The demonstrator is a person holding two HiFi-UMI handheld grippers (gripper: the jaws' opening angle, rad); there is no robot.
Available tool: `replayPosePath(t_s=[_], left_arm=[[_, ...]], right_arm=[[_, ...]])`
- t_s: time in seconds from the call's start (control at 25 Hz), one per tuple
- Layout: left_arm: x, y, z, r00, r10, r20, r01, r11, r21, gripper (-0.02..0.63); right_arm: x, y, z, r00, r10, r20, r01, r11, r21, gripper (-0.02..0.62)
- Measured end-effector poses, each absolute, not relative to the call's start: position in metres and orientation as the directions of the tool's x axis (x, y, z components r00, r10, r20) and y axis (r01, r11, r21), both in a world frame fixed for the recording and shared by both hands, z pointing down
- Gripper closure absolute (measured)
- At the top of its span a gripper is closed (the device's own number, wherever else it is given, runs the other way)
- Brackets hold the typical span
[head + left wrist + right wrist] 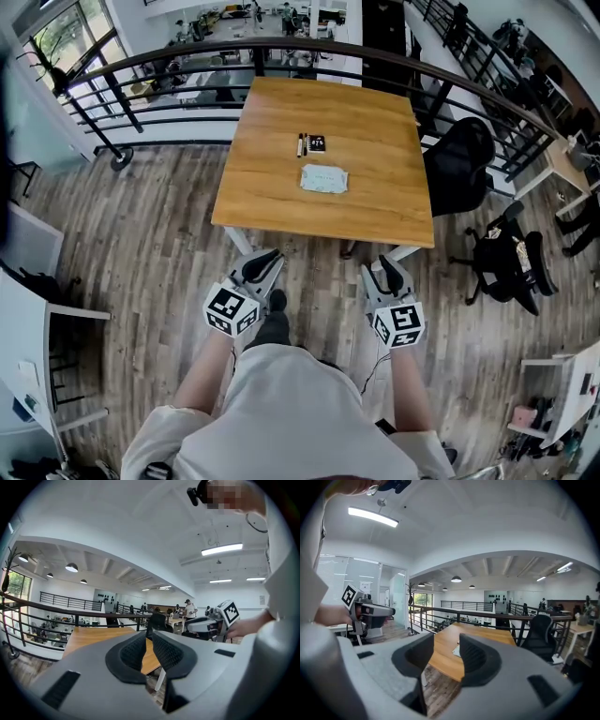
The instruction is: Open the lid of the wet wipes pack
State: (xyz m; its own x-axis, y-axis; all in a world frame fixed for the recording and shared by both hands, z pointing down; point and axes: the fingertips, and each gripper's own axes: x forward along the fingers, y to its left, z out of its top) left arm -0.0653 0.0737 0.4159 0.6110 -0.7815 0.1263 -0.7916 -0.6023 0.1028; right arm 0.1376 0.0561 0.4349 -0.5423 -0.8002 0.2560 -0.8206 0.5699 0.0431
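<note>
Shirt: pale short-sleeved T-shirt point(281, 403)
Left gripper point(267, 255): grey shell, black ribbed pads
Right gripper point(386, 264): same grey and black
Marker cubes point(231, 310): white, black square patterns
Cable point(374, 367): thin, dark

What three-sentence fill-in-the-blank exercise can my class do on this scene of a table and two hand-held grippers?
On the table, the wet wipes pack lies ____ to the person than the small dark box. The left gripper and the right gripper both hold ____ between their jaws. In the head view, the black office chair stands on the table's ____ side.
Missing words: nearer; nothing; right.
</note>
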Motion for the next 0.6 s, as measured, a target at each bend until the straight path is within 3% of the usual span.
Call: replayPosePath(t_s=[0.6], left_arm=[[-0.104, -0.093, 0.416, 0.701, -0.701, 0.129, -0.713, -0.693, 0.109, 0.568]], right_arm=[[0.086, -0.09, 0.441, -0.476, -0.824, 0.307, -0.858, 0.511, 0.041, 0.44]])
